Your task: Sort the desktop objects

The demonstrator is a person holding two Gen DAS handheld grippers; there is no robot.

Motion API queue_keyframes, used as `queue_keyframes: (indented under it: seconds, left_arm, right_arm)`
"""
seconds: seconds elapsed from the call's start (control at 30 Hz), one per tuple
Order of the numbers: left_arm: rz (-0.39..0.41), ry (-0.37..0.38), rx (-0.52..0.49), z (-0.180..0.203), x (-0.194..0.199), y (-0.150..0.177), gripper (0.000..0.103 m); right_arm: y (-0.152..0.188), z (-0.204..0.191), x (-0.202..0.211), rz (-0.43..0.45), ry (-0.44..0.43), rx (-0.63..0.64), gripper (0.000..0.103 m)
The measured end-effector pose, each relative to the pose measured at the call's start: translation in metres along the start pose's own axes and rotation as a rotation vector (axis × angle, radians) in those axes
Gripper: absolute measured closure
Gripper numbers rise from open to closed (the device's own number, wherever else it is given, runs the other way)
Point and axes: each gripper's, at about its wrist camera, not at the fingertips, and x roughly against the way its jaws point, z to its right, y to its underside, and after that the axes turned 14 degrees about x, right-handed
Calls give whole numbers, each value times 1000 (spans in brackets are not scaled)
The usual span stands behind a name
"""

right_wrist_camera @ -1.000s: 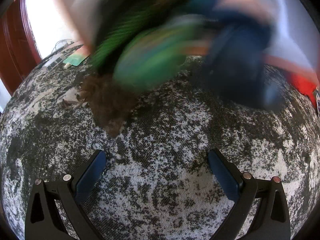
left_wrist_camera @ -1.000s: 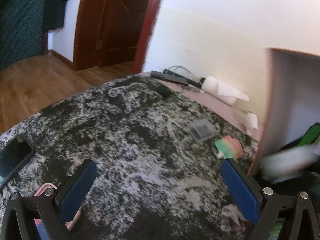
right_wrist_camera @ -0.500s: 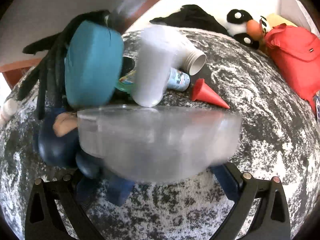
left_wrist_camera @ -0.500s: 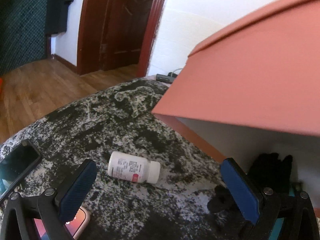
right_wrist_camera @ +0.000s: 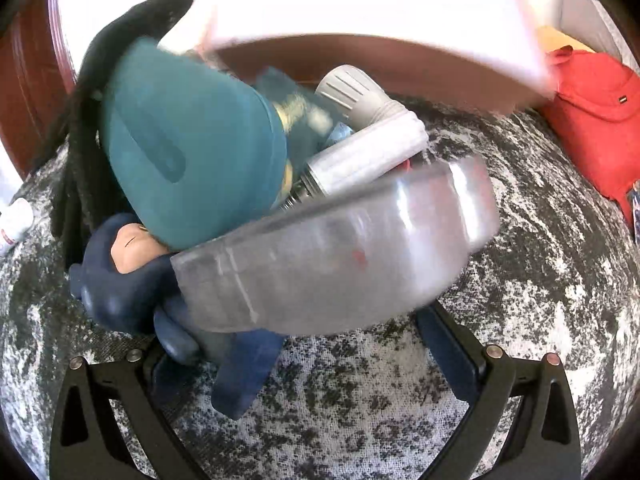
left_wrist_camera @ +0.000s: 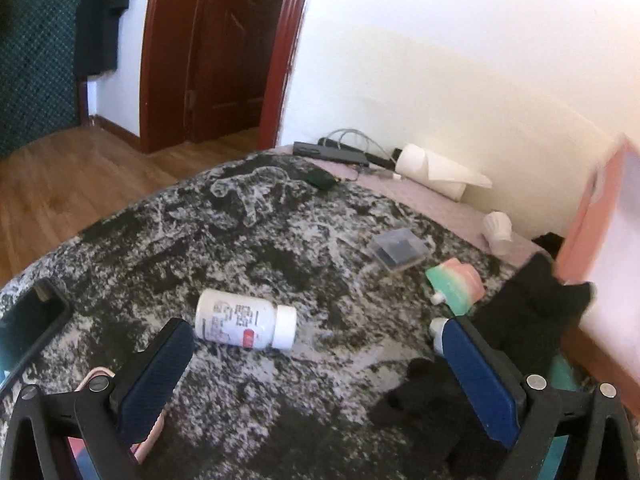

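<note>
Both claws spread over a loose heap of desk items.

My left gripper (left_wrist_camera: 316,368) and right gripper (right_wrist_camera: 288,364) hold nothing; I keep them wide for a pick. The pill bottle (left_wrist_camera: 246,325) lies on its side just ahead; the teal case (right_wrist_camera: 192,168), clear tub (right_wrist_camera: 332,256) and black glove (left_wrist_camera: 532,316) lie jumbled beside the tipped pink box (left_wrist_camera: 600,248).

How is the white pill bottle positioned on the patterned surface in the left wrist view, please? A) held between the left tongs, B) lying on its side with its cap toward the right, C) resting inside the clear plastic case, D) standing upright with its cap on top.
B: the white pill bottle lies on its side, cap pointing right, ahead of the open left tongs and untouched by them.
</note>
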Motion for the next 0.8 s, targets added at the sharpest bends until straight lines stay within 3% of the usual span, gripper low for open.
queue_keyframes:
  seconds: [0.2, 0.33, 0.63, 0.8]
  left_arm:
    - [29, -5, -48, 4, 4, 2, 1]
    - [-31, 1, -36, 2, -4, 5, 1]
    - [63, -9, -182, 19, 1, 14, 1]
    - [24, 17, -201, 34, -4, 22, 1]
  right_arm:
    - [5, -1, 14, 0, 0, -1, 0]
    - [8, -5, 17, 0, 1, -1, 0]
    - [2, 6, 28, -1, 0, 0, 0]
    - [-3, 14, 33, -2, 0, 0, 0]
